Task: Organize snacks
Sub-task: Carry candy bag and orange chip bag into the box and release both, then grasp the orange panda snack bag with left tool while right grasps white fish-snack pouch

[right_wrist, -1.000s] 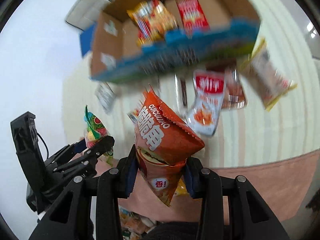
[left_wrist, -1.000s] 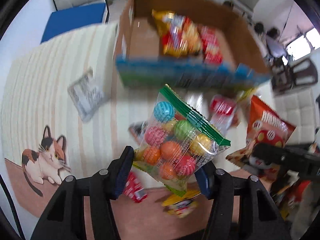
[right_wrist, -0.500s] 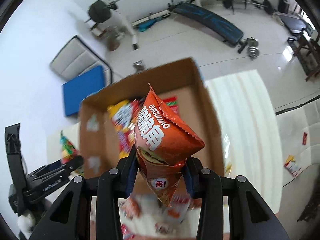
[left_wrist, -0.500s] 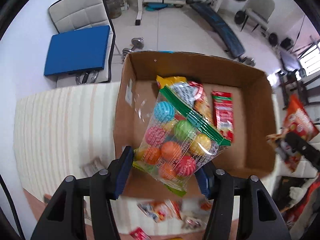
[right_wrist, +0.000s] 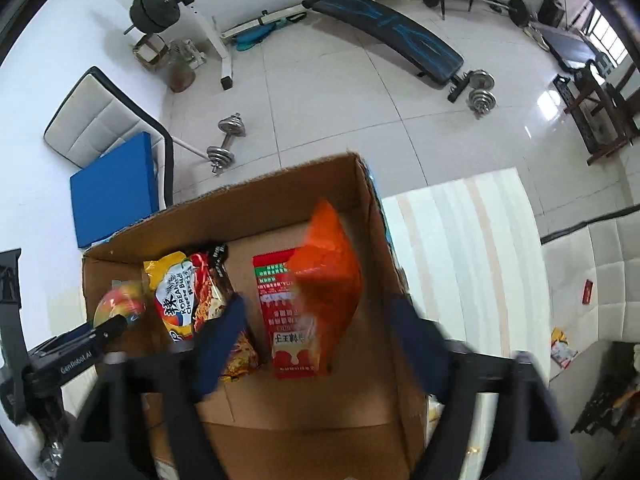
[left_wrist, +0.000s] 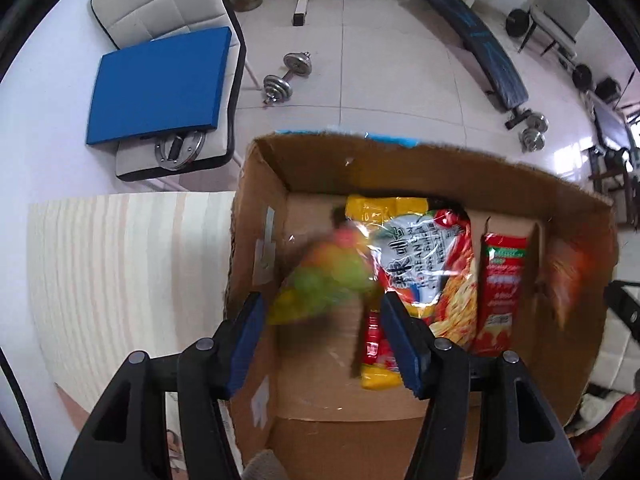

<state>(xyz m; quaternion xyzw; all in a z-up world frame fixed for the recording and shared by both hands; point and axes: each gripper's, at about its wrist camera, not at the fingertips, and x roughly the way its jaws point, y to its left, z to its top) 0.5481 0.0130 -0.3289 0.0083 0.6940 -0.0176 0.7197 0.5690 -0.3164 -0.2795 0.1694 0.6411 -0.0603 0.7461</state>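
Both tongs, left [left_wrist: 322, 336] and right [right_wrist: 316, 344], are opening over the box [left_wrist: 400, 164]; candy bag [left_wrist: 320, 280] and chip bag [right_wrist: 328, 276] drop free between the jaws. Hold steady until both land.

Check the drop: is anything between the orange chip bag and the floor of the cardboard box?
Partly. The orange chip bag, blurred and clear of the opening jaws of the right gripper, is above the red packet lying flat in the cardboard box. Bare floor shows only to the packet's right.

Black two-finger tongs [left_wrist: 322, 322] with blue pads [left_wrist: 248, 334], round silver screws.
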